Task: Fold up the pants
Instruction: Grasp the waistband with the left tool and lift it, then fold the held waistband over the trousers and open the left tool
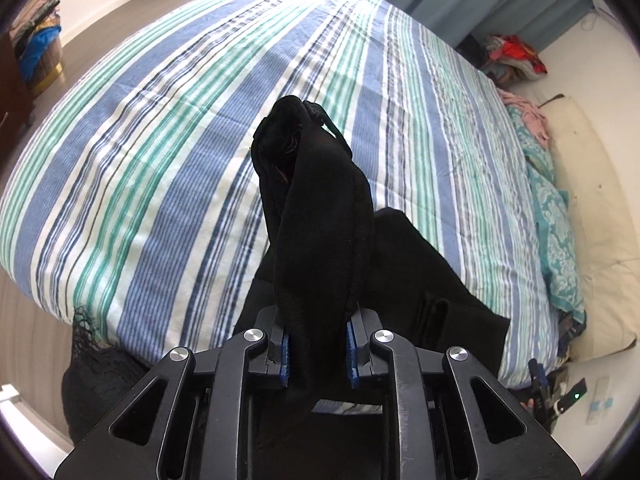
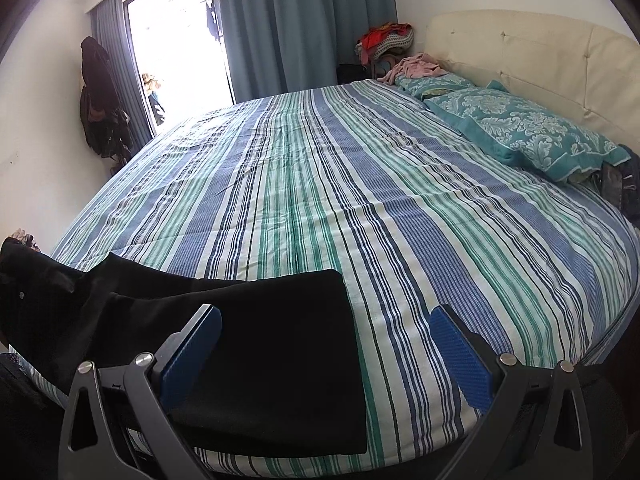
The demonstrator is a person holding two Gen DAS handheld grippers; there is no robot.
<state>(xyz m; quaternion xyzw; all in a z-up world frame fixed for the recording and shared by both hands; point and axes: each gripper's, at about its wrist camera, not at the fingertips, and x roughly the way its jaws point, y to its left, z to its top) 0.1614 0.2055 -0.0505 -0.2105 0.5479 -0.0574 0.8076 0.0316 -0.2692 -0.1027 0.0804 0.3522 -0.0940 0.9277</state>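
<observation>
Pants (image 1: 316, 216), black, are bunched between the blue pads of the left gripper (image 1: 318, 354), which is clamped on a raised fold of the fabric while the rest trails down onto the striped bed (image 1: 160, 152) beneath it. The right gripper (image 2: 326, 354) hangs with jaws wide apart over the flat leg end, gripping nothing.

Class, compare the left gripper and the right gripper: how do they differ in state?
The left gripper has its jaws shut on the black pants; the right gripper has its jaws spread wide and holds nothing. The left lifts a bunch of cloth; the right hovers over the flat leg. Both have blue pads.
</observation>
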